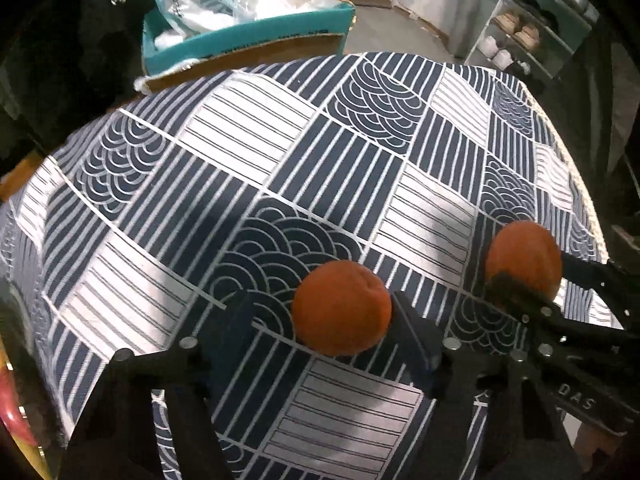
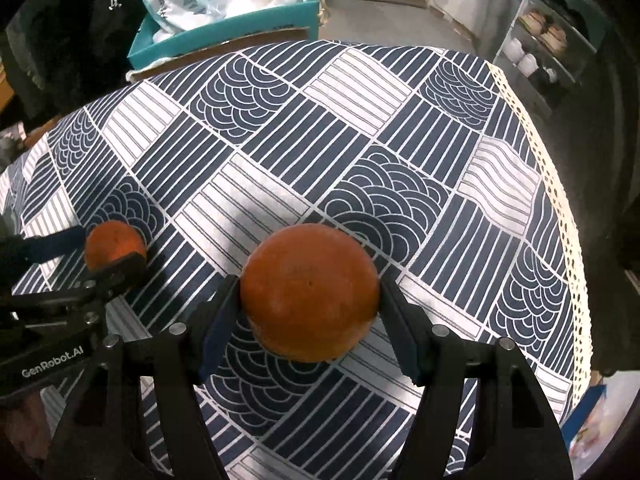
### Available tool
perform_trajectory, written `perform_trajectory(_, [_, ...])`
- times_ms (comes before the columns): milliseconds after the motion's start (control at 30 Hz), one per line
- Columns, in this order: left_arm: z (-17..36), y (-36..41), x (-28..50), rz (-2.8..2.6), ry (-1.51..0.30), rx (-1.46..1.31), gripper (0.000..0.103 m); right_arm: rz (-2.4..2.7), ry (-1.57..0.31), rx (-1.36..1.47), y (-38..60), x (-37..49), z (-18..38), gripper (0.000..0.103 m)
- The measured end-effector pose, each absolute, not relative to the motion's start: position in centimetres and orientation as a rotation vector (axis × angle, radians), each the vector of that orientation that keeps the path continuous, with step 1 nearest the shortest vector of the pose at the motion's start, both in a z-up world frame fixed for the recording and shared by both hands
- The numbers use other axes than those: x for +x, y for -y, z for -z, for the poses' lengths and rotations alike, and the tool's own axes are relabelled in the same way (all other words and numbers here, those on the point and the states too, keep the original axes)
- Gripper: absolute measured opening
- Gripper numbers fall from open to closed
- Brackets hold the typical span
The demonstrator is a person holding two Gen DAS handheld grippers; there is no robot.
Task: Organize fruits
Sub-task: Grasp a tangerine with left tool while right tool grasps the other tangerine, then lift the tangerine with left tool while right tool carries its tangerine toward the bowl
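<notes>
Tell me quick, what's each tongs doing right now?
Left tongs: shut on the smaller orange.
Right tongs: shut on the bigger orange.

Box behind table; shelf right.

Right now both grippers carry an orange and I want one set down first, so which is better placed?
Probably the right gripper: both pads press its orange. The left gripper touches its orange only at one finger, a gap beside the other.
</notes>
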State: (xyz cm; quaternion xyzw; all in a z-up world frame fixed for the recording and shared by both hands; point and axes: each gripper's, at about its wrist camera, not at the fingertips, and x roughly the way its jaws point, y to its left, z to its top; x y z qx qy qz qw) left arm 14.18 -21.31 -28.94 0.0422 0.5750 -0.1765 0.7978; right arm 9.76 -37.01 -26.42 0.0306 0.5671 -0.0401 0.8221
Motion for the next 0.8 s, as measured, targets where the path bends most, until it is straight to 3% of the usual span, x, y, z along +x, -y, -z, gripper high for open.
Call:
perform_trajectory(100, [28.8,21.3,13.9,0.423,-1.225,0.058,0.048,0.105,-1.221,0.070,37.2,9.8,26.8,0.069])
perform_trajectory(800, [23.2,19.0,12.9,0.387,-1.090,0.068,0.047,0.078,-1.098,0.096,35.5,10.0,22.4,0.068])
